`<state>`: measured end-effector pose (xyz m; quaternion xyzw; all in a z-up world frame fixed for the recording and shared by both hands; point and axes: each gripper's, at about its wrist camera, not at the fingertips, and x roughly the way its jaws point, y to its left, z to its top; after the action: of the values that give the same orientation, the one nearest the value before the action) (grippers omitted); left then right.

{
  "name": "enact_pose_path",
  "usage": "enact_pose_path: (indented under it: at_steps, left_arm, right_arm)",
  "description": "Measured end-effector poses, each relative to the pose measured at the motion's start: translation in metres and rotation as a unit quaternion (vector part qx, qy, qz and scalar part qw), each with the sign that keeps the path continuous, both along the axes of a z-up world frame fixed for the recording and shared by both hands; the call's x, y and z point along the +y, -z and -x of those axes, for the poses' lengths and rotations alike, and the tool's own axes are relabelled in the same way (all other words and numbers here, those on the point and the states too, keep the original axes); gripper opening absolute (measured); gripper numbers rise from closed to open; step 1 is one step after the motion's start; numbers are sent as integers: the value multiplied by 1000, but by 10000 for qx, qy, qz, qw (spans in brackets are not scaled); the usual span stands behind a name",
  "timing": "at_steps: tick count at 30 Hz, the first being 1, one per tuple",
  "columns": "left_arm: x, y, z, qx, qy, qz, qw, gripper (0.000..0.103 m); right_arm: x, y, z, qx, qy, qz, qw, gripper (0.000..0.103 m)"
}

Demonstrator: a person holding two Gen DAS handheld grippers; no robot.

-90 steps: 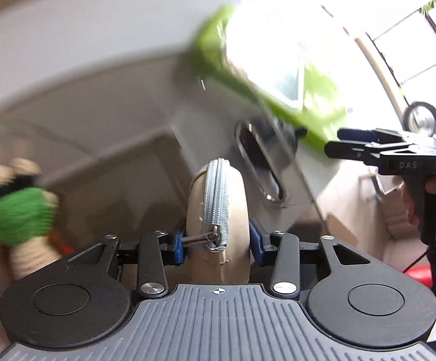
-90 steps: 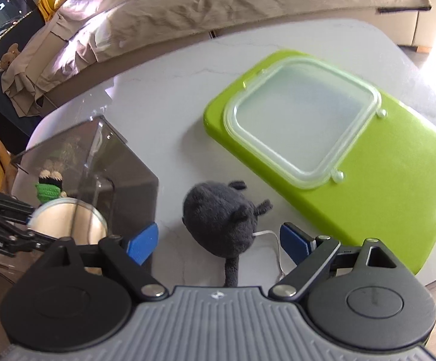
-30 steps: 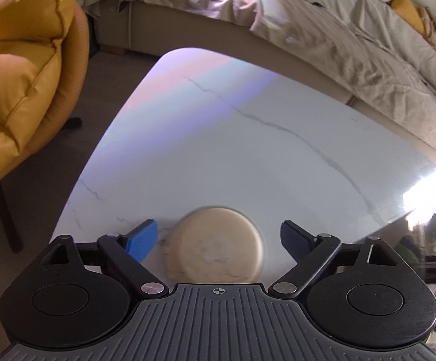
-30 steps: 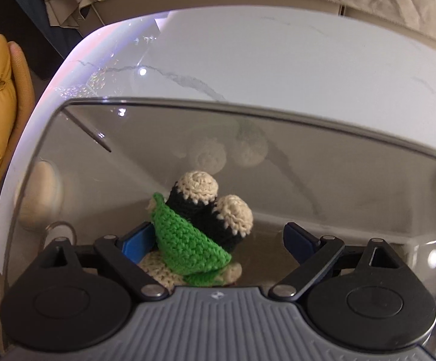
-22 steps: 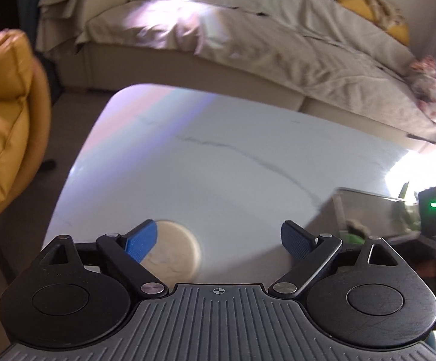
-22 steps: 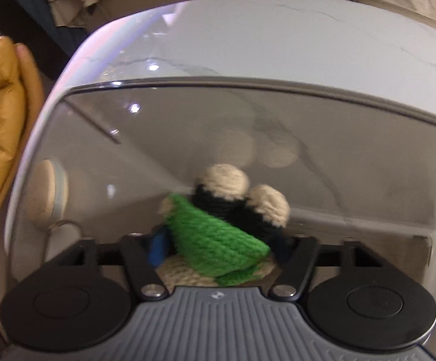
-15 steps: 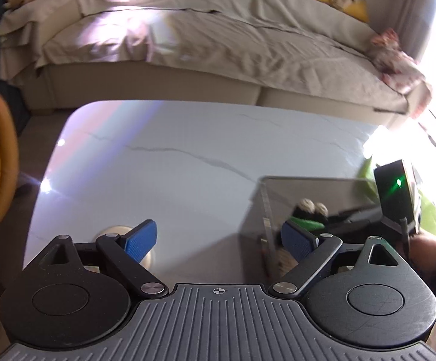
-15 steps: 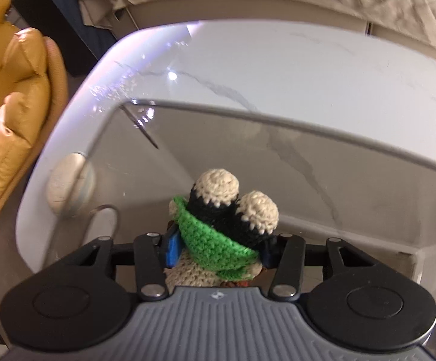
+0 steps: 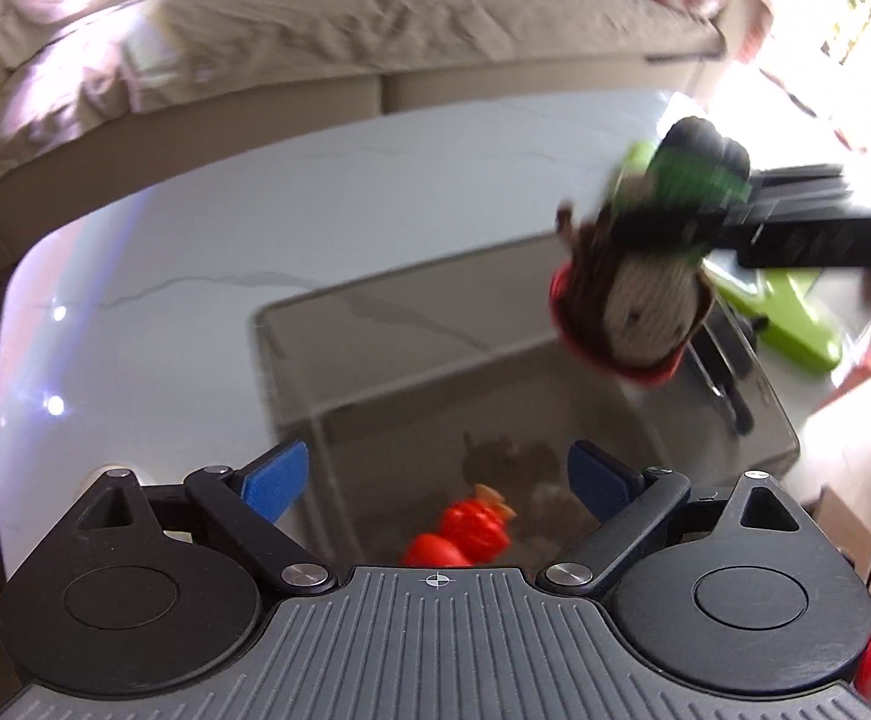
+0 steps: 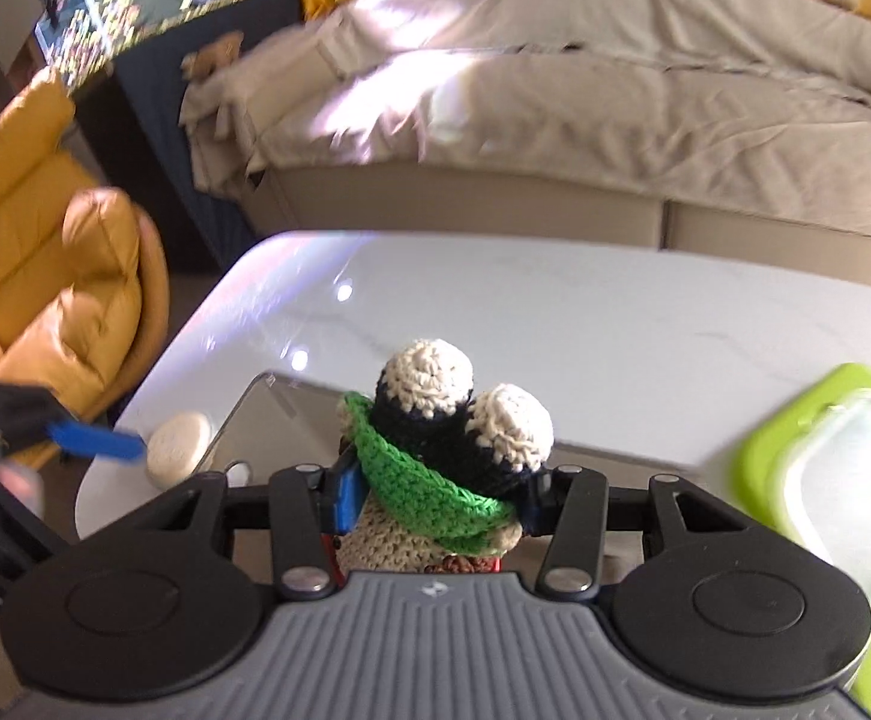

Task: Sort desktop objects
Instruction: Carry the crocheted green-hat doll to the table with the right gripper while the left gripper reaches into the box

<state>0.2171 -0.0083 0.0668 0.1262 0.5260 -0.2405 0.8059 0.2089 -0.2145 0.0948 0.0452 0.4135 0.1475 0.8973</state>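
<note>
There was one crocheted doll with a green scarf and two cream-tipped black ears (image 10: 453, 450), one smoky transparent plastic box (image 9: 387, 354), one round beige zip pouch (image 10: 178, 447), one lime-green plastic board (image 10: 795, 420) bearing one clear square lid (image 10: 849, 480), and one small red toy (image 9: 465, 534) seen through the box wall. Two black two-finger grippers showed, left (image 9: 438, 477) and right (image 10: 441, 489).

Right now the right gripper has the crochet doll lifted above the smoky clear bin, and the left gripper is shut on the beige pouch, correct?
Not quite. The left gripper is open and holds nothing, as the left wrist view shows; the beige pouch lies on the table. The right gripper does hold the crochet doll above the bin.
</note>
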Motion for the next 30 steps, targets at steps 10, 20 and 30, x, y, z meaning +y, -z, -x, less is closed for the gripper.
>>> enact_pose_path:
  at_steps: [10,20,30]
  left_arm:
    - [-63,87,-24,1110,505,-1447,9819,96]
    - [-66,121,-36,1659,443,-1709,9702,97]
    - [-62,136,-41,1962,543,-1944,9596,97]
  right_arm:
    - [-113,-15,37,-392,959,226,9944,50]
    - [-154,45,9,190,1350,409,9898,50]
    - [-112,108,-61,822,946,583,9904,51]
